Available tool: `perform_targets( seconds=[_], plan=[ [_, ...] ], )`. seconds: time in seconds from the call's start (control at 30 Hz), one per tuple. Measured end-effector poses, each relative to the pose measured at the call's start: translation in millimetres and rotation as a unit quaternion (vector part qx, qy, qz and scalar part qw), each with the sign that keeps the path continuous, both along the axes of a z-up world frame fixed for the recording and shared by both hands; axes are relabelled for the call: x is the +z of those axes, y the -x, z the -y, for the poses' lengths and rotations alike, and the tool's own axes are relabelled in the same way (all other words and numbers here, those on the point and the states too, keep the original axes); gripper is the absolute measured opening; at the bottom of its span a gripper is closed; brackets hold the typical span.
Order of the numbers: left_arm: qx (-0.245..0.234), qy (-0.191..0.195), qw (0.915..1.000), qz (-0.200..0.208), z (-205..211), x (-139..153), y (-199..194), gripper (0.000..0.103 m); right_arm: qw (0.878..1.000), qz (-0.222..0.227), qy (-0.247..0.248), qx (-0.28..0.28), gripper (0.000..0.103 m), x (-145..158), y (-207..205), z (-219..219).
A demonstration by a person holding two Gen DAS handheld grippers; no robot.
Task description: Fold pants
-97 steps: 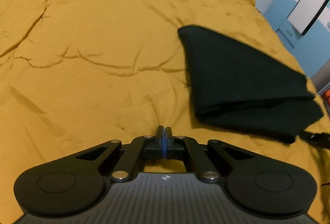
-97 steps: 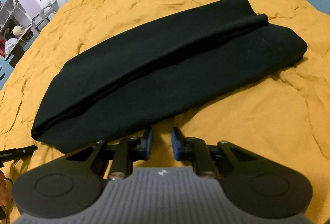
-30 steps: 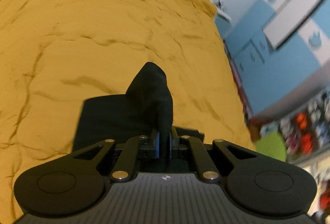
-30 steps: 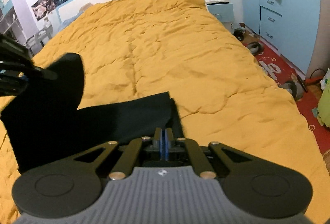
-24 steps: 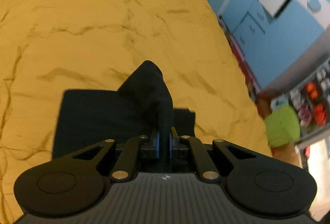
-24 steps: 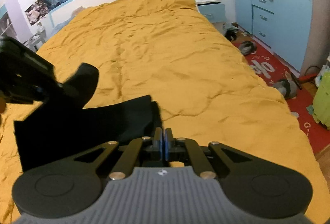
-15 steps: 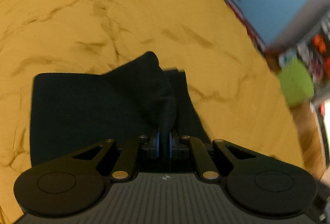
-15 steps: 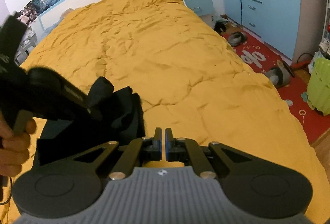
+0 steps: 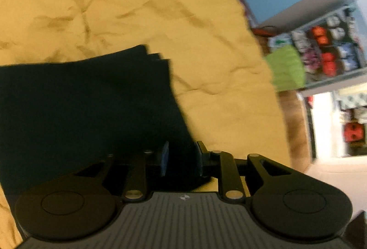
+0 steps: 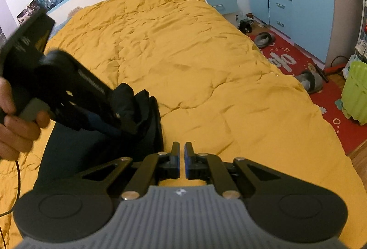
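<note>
- left gripper (image 9: 181,160): fingers spread, black fabric lying in the gap between them, not pinched; view blurred
- right gripper (image 10: 181,162): fingers nearly together with a thin gap, nothing in it; bedspread under the tips
- pants (image 9: 87,100): black, folded into a flat stack, layered edges showing at 12 o'clock of left gripper; at 10 o'clock of right gripper
- bedspread (image 10: 195,61): yellow, wrinkled, under the pants
- red rug (image 10: 321,70) and green bin (image 10: 355,93) at 2–3 o'clock on the floor
</note>
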State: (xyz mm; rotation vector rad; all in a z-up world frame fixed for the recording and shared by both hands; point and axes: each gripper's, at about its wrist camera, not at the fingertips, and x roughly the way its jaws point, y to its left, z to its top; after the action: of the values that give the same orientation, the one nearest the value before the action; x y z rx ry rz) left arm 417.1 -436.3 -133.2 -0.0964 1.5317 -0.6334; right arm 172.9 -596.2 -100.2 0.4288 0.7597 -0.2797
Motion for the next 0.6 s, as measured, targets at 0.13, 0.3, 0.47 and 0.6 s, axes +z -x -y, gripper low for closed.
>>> perform_targets(
  seconds=[0.13, 0.3, 0.47, 0.6],
  plan=[
    [-0.059, -0.023, 0.9966, 0.054, 6, 23, 3, 0.026, 1.0, 0.006, -0.014, 0.007, 0.0, 0, -1, -2],
    [-0.144, -0.078, 0.9722, 0.167, 12, 41, 4, 0.026, 0.997, 0.016, -0.069, 0.031, 0.0, -4, -11, -9],
    [-0.165, -0.092, 0.9604, 0.205, 16, 39, -3, 0.037, 0.994, 0.012, -0.101, 0.047, 0.002, -14, -24, -24],
    [-0.155, -0.102, 0.96, 0.21, 24, 31, -11, 0.041, 0.992, 0.0, -0.115, 0.057, 0.008, -24, -35, -31]
  ],
)
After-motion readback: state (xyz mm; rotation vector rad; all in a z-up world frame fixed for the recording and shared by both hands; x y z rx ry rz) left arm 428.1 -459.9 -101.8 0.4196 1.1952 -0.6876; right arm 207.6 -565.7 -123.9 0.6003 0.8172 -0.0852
